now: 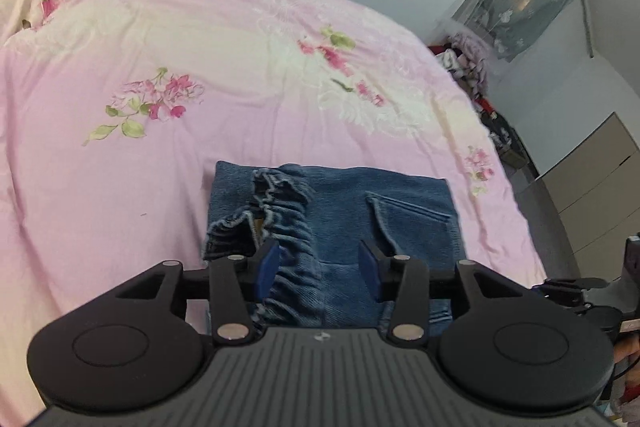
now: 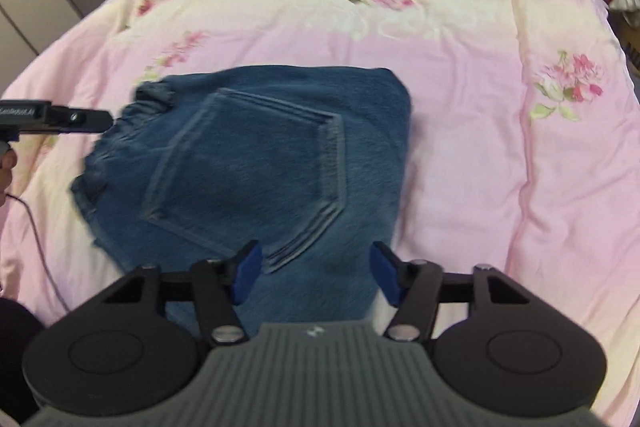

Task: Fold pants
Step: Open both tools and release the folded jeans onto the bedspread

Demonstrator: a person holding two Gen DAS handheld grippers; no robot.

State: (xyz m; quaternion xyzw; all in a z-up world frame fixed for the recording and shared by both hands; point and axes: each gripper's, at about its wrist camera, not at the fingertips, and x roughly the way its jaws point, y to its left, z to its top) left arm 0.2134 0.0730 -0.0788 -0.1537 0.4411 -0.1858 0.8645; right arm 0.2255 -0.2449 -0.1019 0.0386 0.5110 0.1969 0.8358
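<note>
Folded blue denim pants [image 1: 340,211] lie in a compact bundle on a pink floral bedspread [image 1: 160,147], just ahead of and beneath both hand-held grippers. The elastic waistband [image 1: 280,203] faces the left gripper [image 1: 319,269]; the back pocket [image 2: 244,163] faces up, its point aimed toward the right gripper [image 2: 316,277]. Both grippers hang released, pads apart above the denim, grasping nothing. Lettering on the left gripper's side is too blurred to read.

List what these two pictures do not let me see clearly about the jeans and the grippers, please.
- Jeans: near edge hidden behind left gripper body, left wrist view.
- Jeans: fabric motion-blurred in right wrist view; near edge hidden by right gripper.
- How many layers are folded: not visible.
</note>
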